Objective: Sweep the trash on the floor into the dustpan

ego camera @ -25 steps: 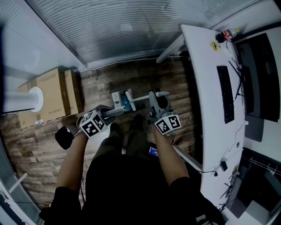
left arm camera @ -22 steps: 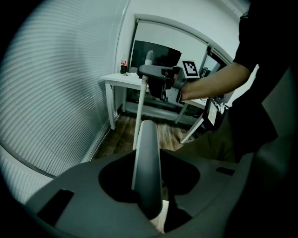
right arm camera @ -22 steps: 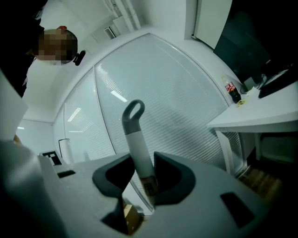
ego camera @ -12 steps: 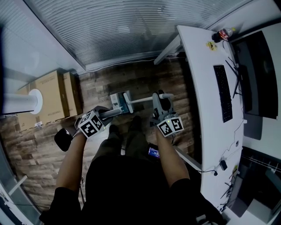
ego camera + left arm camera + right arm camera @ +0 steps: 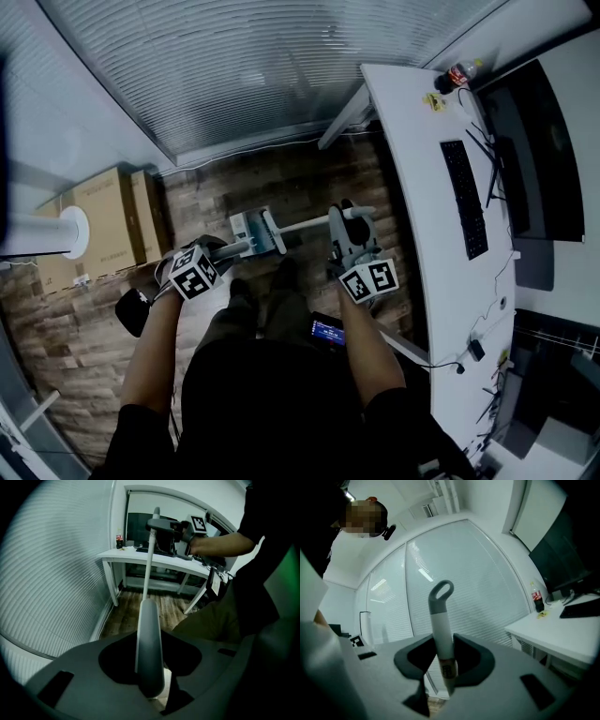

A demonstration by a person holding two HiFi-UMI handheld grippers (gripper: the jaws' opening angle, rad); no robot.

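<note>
While left tongs grip dustpan, right tongs broom, a desk stands beside.

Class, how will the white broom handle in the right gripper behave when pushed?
Probably stiff: the broom handle runs straight through the right gripper. Likely prone to swinging: it is long yet clamped near its looped top. Perhaps slippery: smooth surface.

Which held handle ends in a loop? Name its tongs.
The white pole in the right tongs: its grey top forms an open loop. The thick handle in the left tongs ends plain and rounded.
</note>
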